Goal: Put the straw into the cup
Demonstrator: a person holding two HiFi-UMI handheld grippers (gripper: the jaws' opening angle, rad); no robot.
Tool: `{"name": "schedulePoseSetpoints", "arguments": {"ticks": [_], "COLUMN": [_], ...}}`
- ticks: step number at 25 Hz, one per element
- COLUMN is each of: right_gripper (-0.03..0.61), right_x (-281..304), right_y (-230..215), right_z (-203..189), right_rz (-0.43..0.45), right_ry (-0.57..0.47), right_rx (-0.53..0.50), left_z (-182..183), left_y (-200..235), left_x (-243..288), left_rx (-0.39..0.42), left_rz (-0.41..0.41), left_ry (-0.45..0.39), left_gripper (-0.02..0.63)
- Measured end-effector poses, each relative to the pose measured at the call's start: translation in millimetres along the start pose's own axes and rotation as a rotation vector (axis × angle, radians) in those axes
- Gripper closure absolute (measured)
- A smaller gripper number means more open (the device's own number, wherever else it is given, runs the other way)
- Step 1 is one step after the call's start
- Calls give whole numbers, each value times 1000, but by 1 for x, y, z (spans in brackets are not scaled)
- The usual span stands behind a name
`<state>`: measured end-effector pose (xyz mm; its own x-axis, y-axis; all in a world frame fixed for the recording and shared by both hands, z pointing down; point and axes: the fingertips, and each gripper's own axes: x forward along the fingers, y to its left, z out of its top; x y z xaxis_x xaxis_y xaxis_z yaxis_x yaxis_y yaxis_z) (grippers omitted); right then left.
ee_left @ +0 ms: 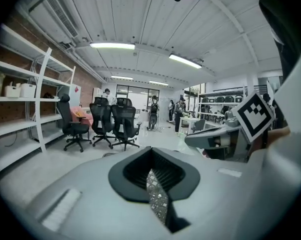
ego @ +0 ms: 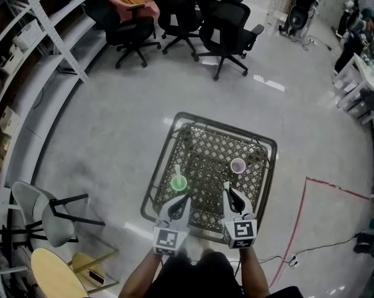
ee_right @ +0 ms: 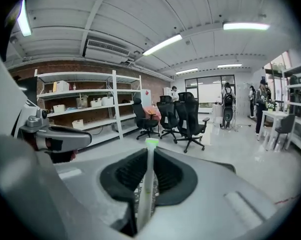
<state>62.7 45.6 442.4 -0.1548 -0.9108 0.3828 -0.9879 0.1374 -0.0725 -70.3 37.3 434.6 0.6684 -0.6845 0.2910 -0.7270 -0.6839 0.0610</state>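
Note:
A green cup (ego: 179, 182) with a pale straw standing in it sits on the near left of the black mesh table (ego: 271, 144). A purple cup (ego: 238, 165) stands to its right. My right gripper (ego: 228, 190) hovers over the table's near edge, just short of the purple cup, shut on a pale straw with a green tip (ee_right: 149, 171) that rises between its jaws (ee_right: 150, 159). My left gripper (ego: 182, 201) hangs just short of the green cup. Its jaws (ee_left: 152, 159) are shut with nothing in them.
Black office chairs (ego: 227, 23) stand beyond the table, one with a pink cloth (ego: 134, 2). A grey chair (ego: 47, 213) and a round wooden top (ego: 50, 275) are at the near left. Shelving (ego: 31, 36) lines the left wall. Red tape (ego: 302, 210) marks the floor at right.

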Motion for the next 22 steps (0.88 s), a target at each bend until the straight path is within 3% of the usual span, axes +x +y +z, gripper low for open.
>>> {"name": "schedulePoseSetpoints", "arguments": {"ticks": [8,18,22], "right_gripper": [534,534,535], "right_x": [-39,-79,-86], "right_y": [-11,-11,-10], "right_z": [39,59,59], "right_rz": [-54,-109,-121], "right_ry": [-141,-223,-232], "right_rx": [37,45,47], "left_z": [40,70,66], "left_y": [0,-11,-12], "left_x": [-18,-38,-40], "left_rx": [16,-9,-3], "left_rz": [0,-19,-29], "left_ry": [-62,-130,-107], "left_gripper": [607,607,607]}}
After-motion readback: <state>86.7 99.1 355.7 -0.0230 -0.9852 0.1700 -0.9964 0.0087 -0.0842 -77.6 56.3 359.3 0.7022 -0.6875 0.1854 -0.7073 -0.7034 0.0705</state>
